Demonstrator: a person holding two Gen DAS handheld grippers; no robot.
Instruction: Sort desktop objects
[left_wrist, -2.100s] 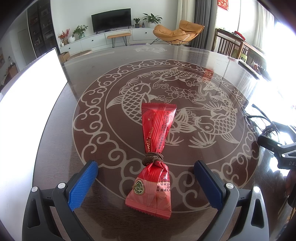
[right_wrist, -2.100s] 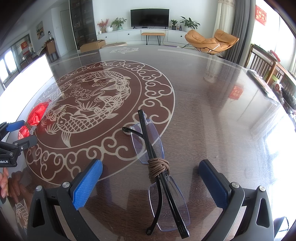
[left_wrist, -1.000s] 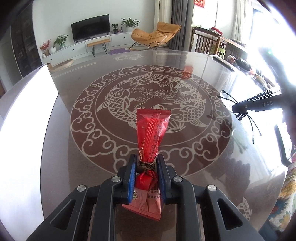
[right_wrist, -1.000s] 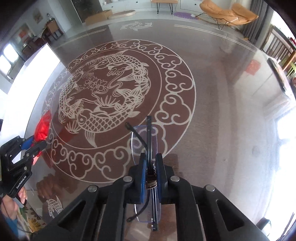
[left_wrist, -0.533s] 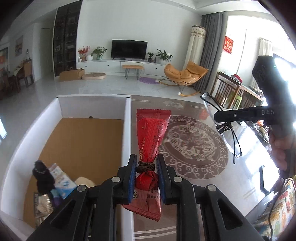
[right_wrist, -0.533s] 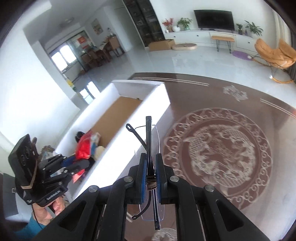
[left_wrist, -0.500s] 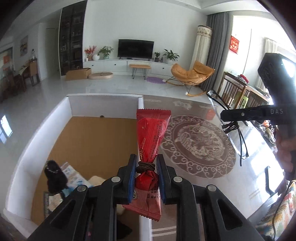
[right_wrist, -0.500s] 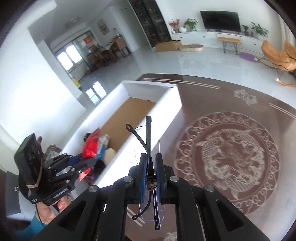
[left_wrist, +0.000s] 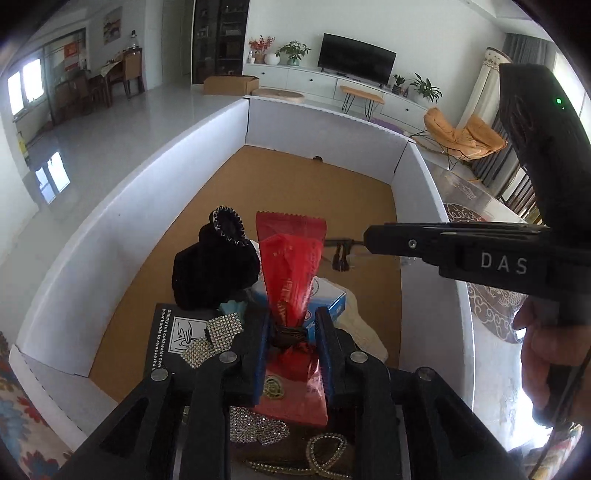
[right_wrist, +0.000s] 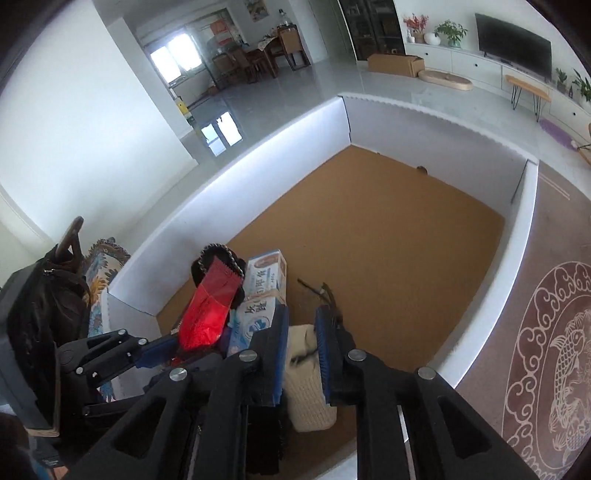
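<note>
The left gripper (left_wrist: 291, 339) hangs over a white-walled box (left_wrist: 122, 236) with a cork-brown floor, its jaws clamped on the cord-tied waist of a red snack packet (left_wrist: 290, 273). The packet's long axis runs straight out along the fingers, its serrated top edge pointing away from the camera toward the box's far wall. Beneath lie a black pouch (left_wrist: 214, 273), a blue-and-white carton (left_wrist: 328, 299) and rhinestone trinkets (left_wrist: 218, 334). The right gripper (right_wrist: 301, 332), jaws nearly together, pinches a pair of glasses (left_wrist: 341, 251) whose thin frame juts forward over the box. The patterned table (right_wrist: 546, 354) lies just beside the box.
</note>
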